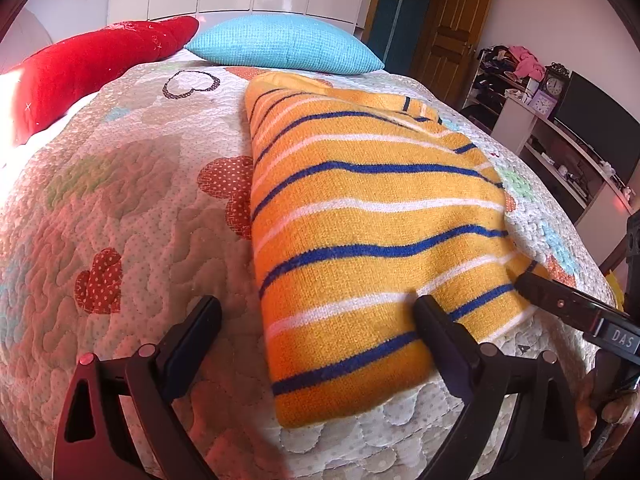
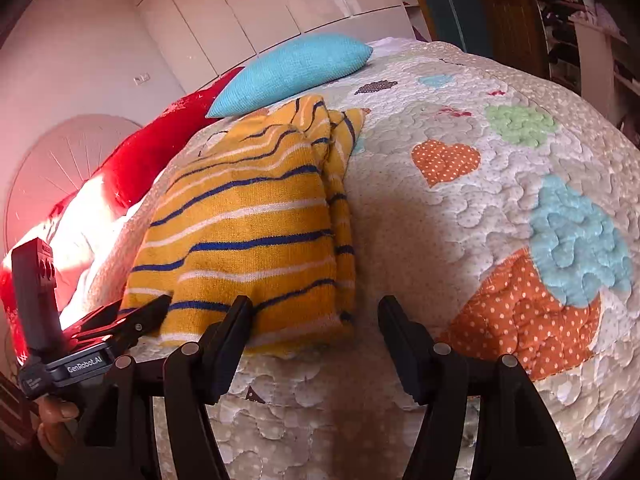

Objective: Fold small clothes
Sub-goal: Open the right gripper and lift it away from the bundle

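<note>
One folded orange striped sweater (image 1: pixel 372 240) lies on the quilt (image 1: pixel 132 208) in front of my two claws. My left gripper (image 1: pixel 316 312) and my right gripper (image 2: pixel 314 312) are both spread wide, holding nothing. Behind the sweater I count two pillows: one red pillow (image 1: pixel 100 68) and one blue pillow (image 1: pixel 284 44).

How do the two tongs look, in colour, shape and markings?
Both the left tongs and the right tongs have black wedge-shaped fingers on dark red-tinted frames with round rivets. One body reads GenRobot.AI, the other DAS. A bare hand holds one.
</note>
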